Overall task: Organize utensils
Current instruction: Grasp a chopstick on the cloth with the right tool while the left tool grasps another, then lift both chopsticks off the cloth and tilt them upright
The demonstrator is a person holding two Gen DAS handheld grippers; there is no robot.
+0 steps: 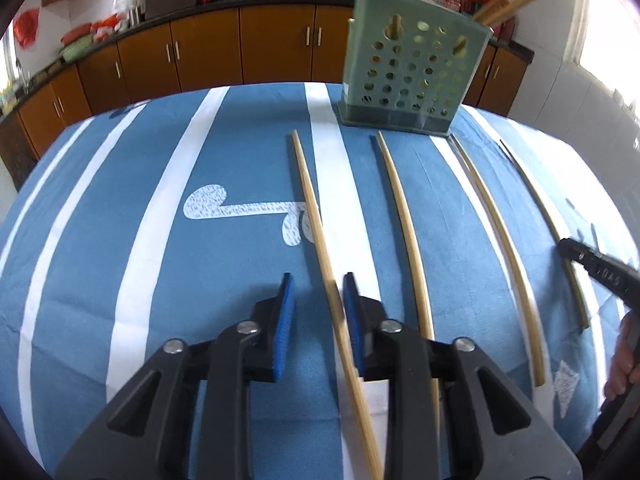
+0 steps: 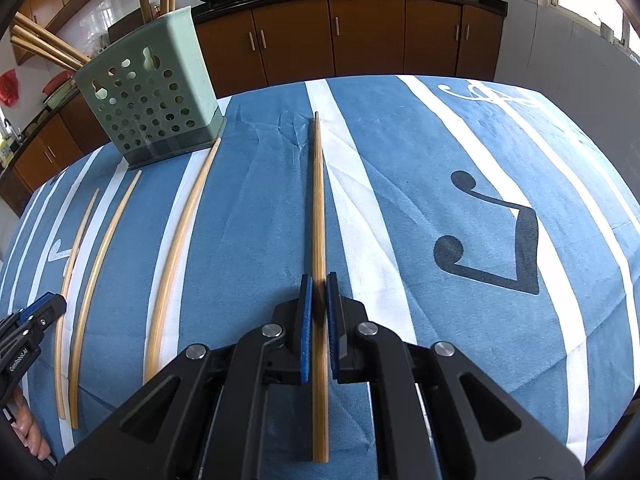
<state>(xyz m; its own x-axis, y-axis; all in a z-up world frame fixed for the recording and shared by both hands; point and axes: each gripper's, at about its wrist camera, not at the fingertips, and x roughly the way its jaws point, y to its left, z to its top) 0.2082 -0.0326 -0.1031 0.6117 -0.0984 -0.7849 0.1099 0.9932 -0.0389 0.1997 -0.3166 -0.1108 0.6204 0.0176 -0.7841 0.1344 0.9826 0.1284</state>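
Your right claw (image 2: 319, 292) is closed narrow on the rightmost long pale bamboo chopstick (image 2: 319, 216), its blue pads pinching the stick near the thicker end, with most of the length running ahead toward the far edge of the desk (image 2: 500, 128). Whether the stick has left the blue-and-white striped cloth (image 2: 248, 216) cannot be told from here. Your left claw (image 1: 319, 292) stands wide, straddling the leftmost chopstick (image 1: 310, 200); that stick lies against the right pad with a clear gap to the left pad, so nothing is gripped there.

4 chopsticks lie roughly side by side on the cloth, and the sage-green perforated plastic utensil holder (image 1: 412, 68) stands at the far edge between your 2 claws, already holding several sticks that lean out of its top.

For the right hand, lift straight up first so the far tip does not drag and wrinkle the cloth. Because you hold near one end, the long front will likely sag or swing; keep the pinch firm and tilt slowly toward vertical. Bring the tip over the open top, away from the leaning sticks, then lower before you release. For the left, centre the stick between the pads before closing.
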